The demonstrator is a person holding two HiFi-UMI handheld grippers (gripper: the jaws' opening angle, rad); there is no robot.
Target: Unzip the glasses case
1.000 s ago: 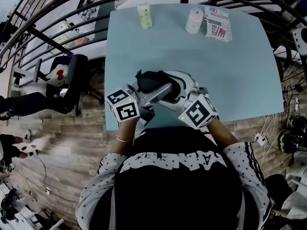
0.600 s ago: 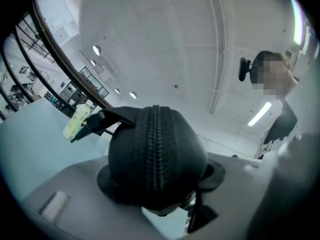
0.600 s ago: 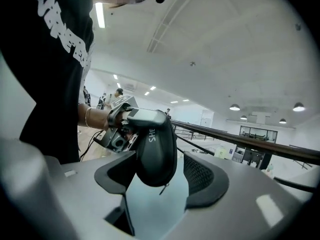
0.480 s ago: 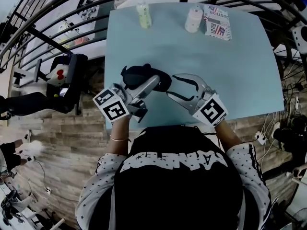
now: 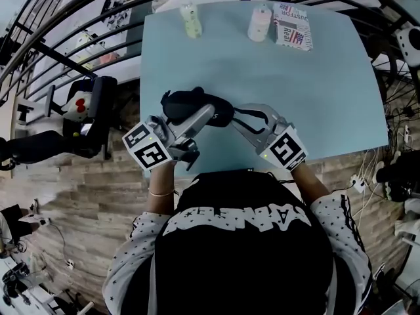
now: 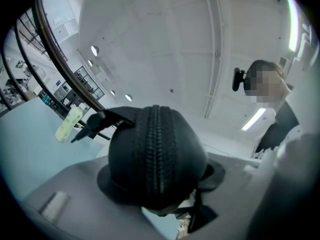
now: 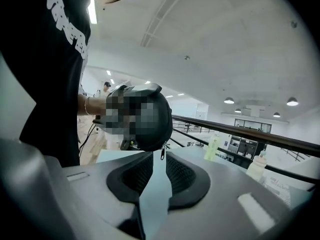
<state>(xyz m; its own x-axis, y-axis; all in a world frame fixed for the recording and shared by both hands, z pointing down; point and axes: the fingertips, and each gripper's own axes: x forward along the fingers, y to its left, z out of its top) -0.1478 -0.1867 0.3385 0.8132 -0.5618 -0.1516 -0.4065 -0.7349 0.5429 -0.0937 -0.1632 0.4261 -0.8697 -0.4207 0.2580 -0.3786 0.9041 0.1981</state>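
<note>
Pale blue rectangular tabletop [image 5: 328,97] is the biggest thing, just the one. Next up is one black oval fabric glasses case [image 5: 197,105], zip shut, held over the near part of the table and clamped tight in the left gripper [image 5: 205,113]. That makes two grippers: the right gripper [image 5: 235,120] has just been closing its jaws, with a narrow slit left between them. At the far edge there's one printed cardboard box [image 5: 293,35], then two small bottles, one yellowish-green [image 5: 191,20] and one whitish [image 5: 260,23]. Smallest is one metal zipper pull [image 7: 161,154], dangling between the right jaw tips, not pinched.
</note>
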